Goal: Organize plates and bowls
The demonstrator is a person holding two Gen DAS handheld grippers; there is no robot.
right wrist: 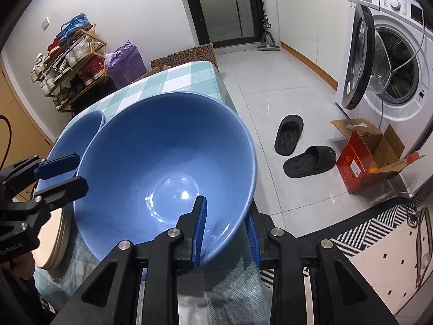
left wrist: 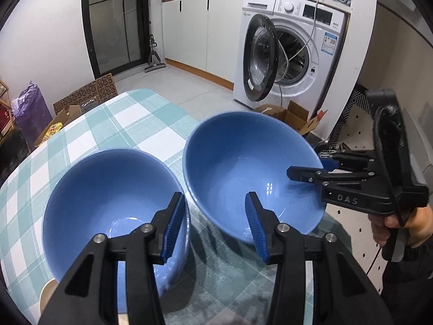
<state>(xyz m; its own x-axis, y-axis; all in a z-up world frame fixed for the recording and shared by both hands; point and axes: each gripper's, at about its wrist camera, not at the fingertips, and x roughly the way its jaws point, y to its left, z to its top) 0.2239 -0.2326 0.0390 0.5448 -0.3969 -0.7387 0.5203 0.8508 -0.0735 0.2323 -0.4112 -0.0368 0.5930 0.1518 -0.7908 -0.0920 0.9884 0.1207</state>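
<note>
Two blue bowls show in both views. One bowl (left wrist: pixel 108 197) (right wrist: pixel 81 130) stands upright on the checked table (left wrist: pixel 121 124). The other bowl (left wrist: pixel 243 168) (right wrist: pixel 167 162) hangs tilted above the table's right edge, and my right gripper (right wrist: pixel 226 234) (left wrist: pixel 311 169) is shut on its near rim, one pad inside and one outside. My left gripper (left wrist: pixel 216 224) (right wrist: pixel 81 172) is open. Its left pad sits at the standing bowl's right rim and its right pad lies in front of the held bowl, with nothing pressed between them. Beige plates (right wrist: pixel 51 243) (left wrist: pixel 47 289) lie at the table's near left.
A washing machine (right wrist: pixel 392 67) with its door open stands to the right. Black slippers (right wrist: pixel 297 146) and a red cardboard box (right wrist: pixel 362 159) lie on the tiled floor beside the table. A shoe rack (right wrist: pixel 70 62) and a purple bag (right wrist: pixel 124 62) stand beyond the table's far end.
</note>
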